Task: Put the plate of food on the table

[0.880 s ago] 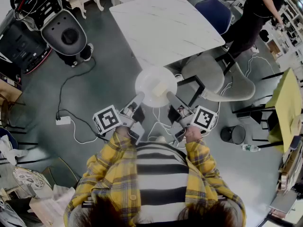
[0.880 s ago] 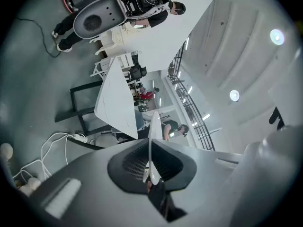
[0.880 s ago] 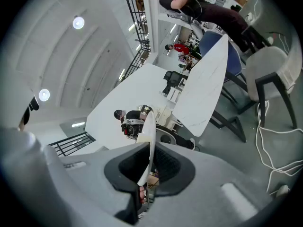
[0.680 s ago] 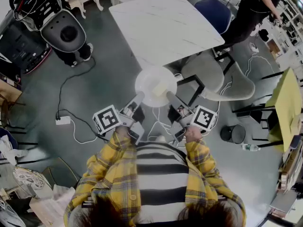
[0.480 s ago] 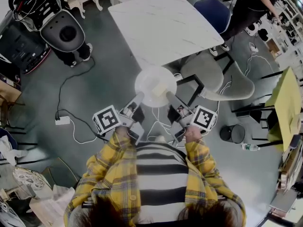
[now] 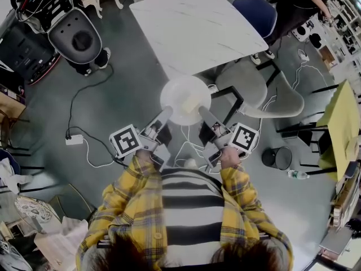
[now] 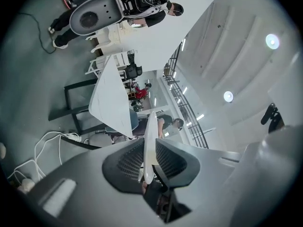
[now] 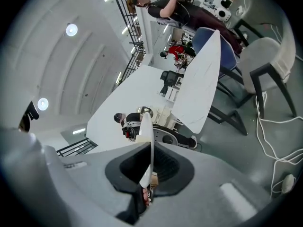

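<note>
The food is being seen only as a pale, unclear lump. The plate is being clamped at its near rim by the left claw and the right claw, just short of the near corner of the tabletop.

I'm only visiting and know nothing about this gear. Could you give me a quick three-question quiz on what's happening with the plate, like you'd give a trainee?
1. Multiple choice: what grips the plate? A) the left gripper alone. B) the right gripper alone. C) both, one on each side of the rim.
2. Fill in: the plate hangs above the grey ____, just short of the white table.
3. True or false: the plate already rests on the table.

Key: 1 C. 2 floor. 3 false.
</note>
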Tool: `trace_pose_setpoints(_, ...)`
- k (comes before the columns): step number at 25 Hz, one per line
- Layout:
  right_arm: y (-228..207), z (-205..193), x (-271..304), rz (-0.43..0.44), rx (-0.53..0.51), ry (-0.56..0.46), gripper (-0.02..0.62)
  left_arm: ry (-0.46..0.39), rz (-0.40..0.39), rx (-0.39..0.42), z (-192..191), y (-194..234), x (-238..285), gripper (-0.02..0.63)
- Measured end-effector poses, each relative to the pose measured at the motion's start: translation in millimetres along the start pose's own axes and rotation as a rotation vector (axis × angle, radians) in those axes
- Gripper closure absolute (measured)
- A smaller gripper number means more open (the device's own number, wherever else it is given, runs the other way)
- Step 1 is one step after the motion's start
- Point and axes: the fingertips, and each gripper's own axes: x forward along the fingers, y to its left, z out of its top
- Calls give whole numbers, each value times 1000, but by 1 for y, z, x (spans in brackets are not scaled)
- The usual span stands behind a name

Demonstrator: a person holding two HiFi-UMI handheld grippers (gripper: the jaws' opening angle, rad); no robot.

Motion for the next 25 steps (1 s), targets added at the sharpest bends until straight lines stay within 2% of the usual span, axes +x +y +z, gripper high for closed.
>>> trace_pose_setpoints(5,-4,-4,0,-12,-14,23,589,-13,-14,-7,-4,4,-5,528)
trace_pose_setpoints(9,-9,-2,0,-22,-9,25,591,-74,6,-7,4,11,-17,529)
trace_pose_setpoints(13,-12,5,-1,-16,9,31,592,-120,30,13,12,15,-24,566)
trace_pose_setpoints(17,-16,8,-2,-4,28,52,594,-144,42,33,9,14,-23,574)
trace_pose_setpoints(25,-21,19,-8,12,-1,108,594,-219,95,46,0,20,-25,592)
